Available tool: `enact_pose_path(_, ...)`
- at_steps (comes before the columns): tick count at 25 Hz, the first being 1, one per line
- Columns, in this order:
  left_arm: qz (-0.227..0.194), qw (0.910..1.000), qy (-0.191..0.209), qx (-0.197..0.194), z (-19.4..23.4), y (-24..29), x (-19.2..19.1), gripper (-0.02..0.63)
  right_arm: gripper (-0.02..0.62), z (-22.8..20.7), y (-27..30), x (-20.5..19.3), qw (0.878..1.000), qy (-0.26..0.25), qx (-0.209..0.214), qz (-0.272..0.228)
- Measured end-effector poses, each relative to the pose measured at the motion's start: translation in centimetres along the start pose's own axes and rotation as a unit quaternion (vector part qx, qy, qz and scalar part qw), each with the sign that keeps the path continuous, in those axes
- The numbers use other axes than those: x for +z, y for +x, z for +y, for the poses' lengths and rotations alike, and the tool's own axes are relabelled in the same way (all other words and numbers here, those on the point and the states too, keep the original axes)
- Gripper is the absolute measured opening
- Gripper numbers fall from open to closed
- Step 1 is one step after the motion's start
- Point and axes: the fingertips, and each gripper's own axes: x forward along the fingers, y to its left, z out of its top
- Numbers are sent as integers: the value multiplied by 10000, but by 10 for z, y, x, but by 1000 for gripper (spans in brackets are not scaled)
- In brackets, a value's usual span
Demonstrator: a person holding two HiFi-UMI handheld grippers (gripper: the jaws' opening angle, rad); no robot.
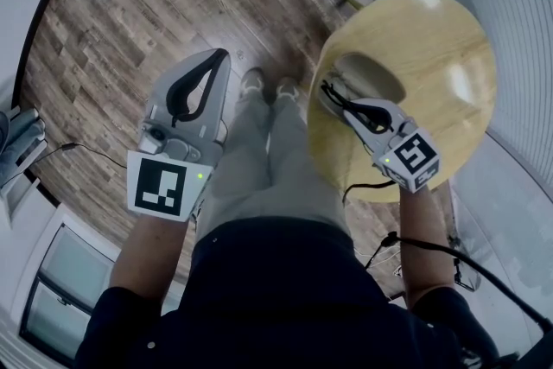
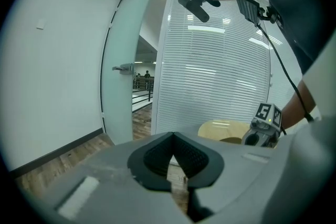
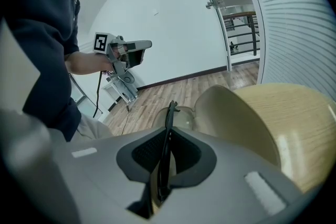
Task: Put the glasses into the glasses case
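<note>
An open beige glasses case [image 1: 373,70] lies on the round wooden table [image 1: 441,39], near its left edge. My right gripper [image 1: 333,93] hovers just before the case, shut on the black glasses [image 1: 346,104]. In the right gripper view the thin black glasses [image 3: 169,122] stand edge-on between the pads of my right gripper [image 3: 170,134], with the glasses case [image 3: 231,113] and its raised lid right behind. My left gripper [image 1: 219,57] hangs over the wooden floor, left of the table, shut and empty. The left gripper view shows my left gripper [image 2: 173,137] with its pads together and nothing between them.
My legs and shoes [image 1: 263,86] stand between the two grippers. A cable [image 1: 82,149] trails across the floor at left, beside a white stand [image 1: 19,143]. A glass wall with blinds [image 2: 220,60] and a glass door [image 2: 123,76] lie beyond the table.
</note>
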Motion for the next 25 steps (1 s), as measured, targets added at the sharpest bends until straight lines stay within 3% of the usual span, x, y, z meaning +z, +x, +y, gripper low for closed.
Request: enact_pose_path(25,76,9998,83,-191,-9,18,-2,3,50,3,4,-9,9996,53,116,236)
